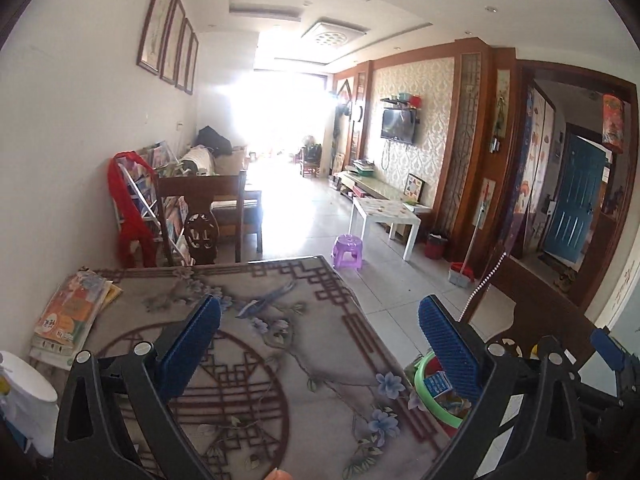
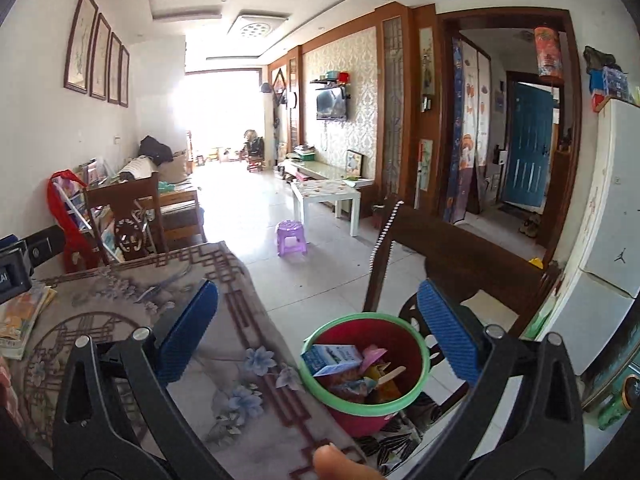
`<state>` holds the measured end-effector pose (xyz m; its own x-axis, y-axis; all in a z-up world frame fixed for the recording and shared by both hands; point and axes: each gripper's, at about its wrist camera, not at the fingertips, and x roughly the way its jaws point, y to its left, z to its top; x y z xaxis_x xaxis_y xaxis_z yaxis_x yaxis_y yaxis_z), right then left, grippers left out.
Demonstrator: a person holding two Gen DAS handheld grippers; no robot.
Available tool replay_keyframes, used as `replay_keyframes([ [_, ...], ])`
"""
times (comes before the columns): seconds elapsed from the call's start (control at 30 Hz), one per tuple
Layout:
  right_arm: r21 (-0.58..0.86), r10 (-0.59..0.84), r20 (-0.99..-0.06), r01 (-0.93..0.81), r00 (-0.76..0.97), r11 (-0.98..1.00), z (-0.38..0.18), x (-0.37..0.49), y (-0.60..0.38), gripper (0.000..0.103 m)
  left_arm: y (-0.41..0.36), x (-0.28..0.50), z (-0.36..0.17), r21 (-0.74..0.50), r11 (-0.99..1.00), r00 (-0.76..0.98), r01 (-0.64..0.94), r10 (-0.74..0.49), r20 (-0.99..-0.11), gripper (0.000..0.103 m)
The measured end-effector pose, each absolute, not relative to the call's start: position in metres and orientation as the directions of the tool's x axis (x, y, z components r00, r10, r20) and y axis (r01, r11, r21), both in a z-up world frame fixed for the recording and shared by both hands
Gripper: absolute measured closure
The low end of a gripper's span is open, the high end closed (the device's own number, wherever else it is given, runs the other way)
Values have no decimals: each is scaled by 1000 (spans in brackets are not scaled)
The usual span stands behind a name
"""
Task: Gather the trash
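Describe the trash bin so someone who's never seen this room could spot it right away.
Find the dining table covered with a grey cloth of flowers and brown lattice. Just off its right edge, on a patterned seat beside a dark wooden chair, stands the trash bin. It is a small red bucket with a bright green rim, holding a blue carton, wrappers and a wooden stick.

1. Glare from the far window (image 1: 276, 120) floods the pale tiled floor (image 1: 296, 216).
2. Framed pictures (image 1: 168, 32) hang upper left.
3. A wall television (image 2: 331, 104) sits centre-right.
4. A purple stool (image 2: 292, 238) stands mid-floor beside a white low table (image 2: 326, 196).
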<state>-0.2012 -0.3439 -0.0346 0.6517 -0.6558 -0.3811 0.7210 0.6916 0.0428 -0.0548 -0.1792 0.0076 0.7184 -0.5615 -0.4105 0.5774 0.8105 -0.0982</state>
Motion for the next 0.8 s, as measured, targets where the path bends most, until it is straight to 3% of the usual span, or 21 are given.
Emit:
replay_keyframes([
  [0.17,36,-638,-359,693,682,720,-21,-188,-323,5,-153,-60,12,-140,846,780,514,-529,-335,8],
  [0.8,34,-636,-366,693,679,720,-25,-192,-315,5,-157,-68,15,-150,838,755,524,-539,-374,8],
])
